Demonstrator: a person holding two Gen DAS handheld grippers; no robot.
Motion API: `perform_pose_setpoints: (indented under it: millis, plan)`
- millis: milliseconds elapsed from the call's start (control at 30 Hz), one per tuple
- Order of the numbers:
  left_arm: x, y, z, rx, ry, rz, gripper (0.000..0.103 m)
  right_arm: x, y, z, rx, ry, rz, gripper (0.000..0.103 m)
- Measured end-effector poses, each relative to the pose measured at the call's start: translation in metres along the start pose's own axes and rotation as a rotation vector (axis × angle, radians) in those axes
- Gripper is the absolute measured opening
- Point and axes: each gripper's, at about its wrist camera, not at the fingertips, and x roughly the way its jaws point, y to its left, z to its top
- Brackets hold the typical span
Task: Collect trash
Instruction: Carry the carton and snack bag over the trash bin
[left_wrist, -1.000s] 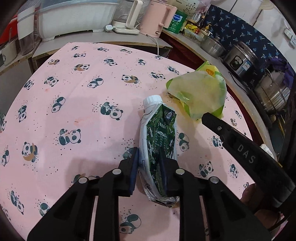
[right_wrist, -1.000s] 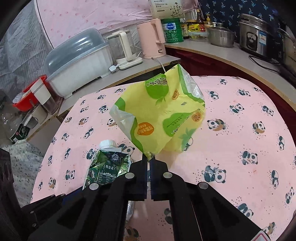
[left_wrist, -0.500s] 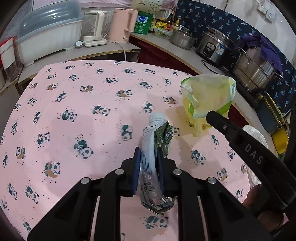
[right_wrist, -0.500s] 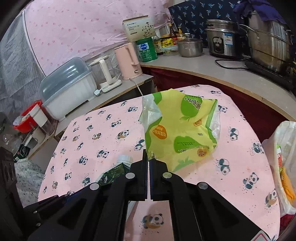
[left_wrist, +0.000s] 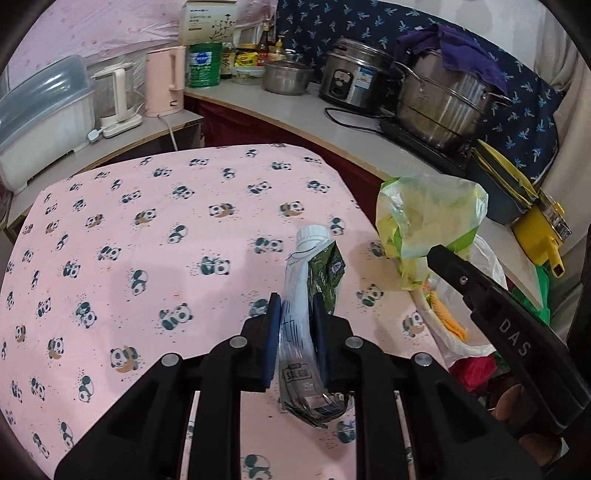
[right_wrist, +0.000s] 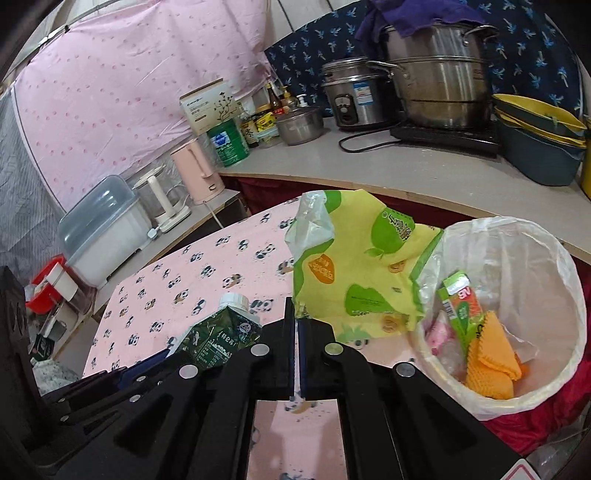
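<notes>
green-and-white crushed drink carton (left_wrist: 308, 295) sits clamped between my left gripper (left_wrist: 294, 321) pads, its white cap pointing away from me, lifted above the right edge of the panda-print tablecloth (left_wrist: 147, 236). my right gripper (right_wrist: 296, 325) has its jaws pressed together on the bottom corner of a yellow-green snack bag (right_wrist: 362, 269), which hangs in the air just beside the bin. from the right wrist view the bag's far side overlaps the rim of the white-lined trash bin (right_wrist: 554, 258), which stands off the table's right edge and already holds an orange wrapper (right_wrist: 491, 358) and a small green juice box (right_wrist: 460, 302).
</notes>
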Motion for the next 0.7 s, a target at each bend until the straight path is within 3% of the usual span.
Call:
perform_pose_setpoints:
  millis: [400, 700]
  plan:
    - [0.015, -0.113, 0.012, 0.156, 0.0, -0.067, 0.017, -0.044, -0.099, 0.006, 0.112, -0.06, -0.097, 0.002]
    - [0.032, -0.158, 0.014, 0.223, 0.02, -0.089, 0.017, -0.043, -0.151, -0.001, 0.187, -0.048, -0.159, 0.002]
